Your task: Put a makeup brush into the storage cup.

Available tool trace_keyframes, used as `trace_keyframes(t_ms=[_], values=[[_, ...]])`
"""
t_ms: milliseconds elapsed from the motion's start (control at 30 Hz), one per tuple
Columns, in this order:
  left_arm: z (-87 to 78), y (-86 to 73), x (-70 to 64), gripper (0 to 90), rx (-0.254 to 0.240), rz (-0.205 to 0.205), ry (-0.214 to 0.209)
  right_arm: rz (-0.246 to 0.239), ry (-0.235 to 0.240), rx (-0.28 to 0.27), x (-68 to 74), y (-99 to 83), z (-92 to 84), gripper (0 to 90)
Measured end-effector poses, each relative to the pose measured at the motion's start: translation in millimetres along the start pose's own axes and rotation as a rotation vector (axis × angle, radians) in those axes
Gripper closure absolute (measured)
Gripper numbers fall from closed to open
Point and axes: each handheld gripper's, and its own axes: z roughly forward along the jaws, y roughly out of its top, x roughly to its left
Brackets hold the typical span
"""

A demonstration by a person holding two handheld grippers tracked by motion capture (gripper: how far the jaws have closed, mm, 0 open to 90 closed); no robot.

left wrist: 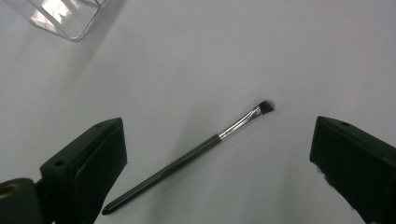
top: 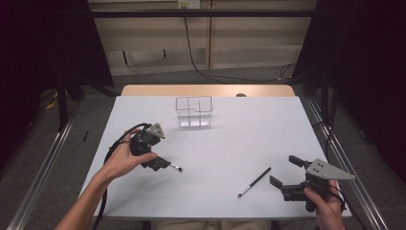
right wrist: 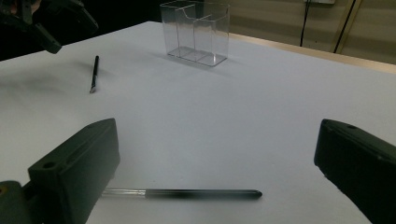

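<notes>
- Both claws gape on the white table [top: 215,143]: left gripper [top: 160,164] over a small brush [top: 176,167], right gripper [top: 283,173] near-right beside a longer brush [top: 254,182]
- Left gripper view: small brush between wide jaws, clear organizer [left wrist: 65,16] far left
- Right gripper view: longer brush by the left jaw, untouched

black hand-held gripper [top: 165,164], grey triangular plate, black cable; bare forearms.

Even overhead light, soft shadows on the white table [top: 230,143], blurred near foreground.
</notes>
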Motion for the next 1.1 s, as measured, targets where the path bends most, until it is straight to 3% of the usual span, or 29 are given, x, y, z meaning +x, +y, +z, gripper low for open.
trace_keyframes(t_ms=[133,333,567,833,1100], values=[[2.4,1.3,2.3,3.9,0.018,0.045,-0.020,0.002,0.001,0.000,-0.1,-0.1,0.5,0.0],[13.3,4.0,-0.5,5.9,0.071,0.153,-0.048,0.002,0.004,0.003,0.2,-0.2,0.4,0.0],[22.7,5.1,0.3,7.6,0.136,0.157,-0.043,0.001,0.008,0.002,0.0,-0.3,0.5,0.0],[28.0,8.6,10.2,19.1,0.173,0.161,-0.046,-0.004,0.012,0.007,0.3,-0.3,1.5,0.0],[37.5,14.7,5.7,34.7,0.238,0.241,-0.047,-0.003,0.010,0.007,-0.1,-0.6,1.4,0.0]])
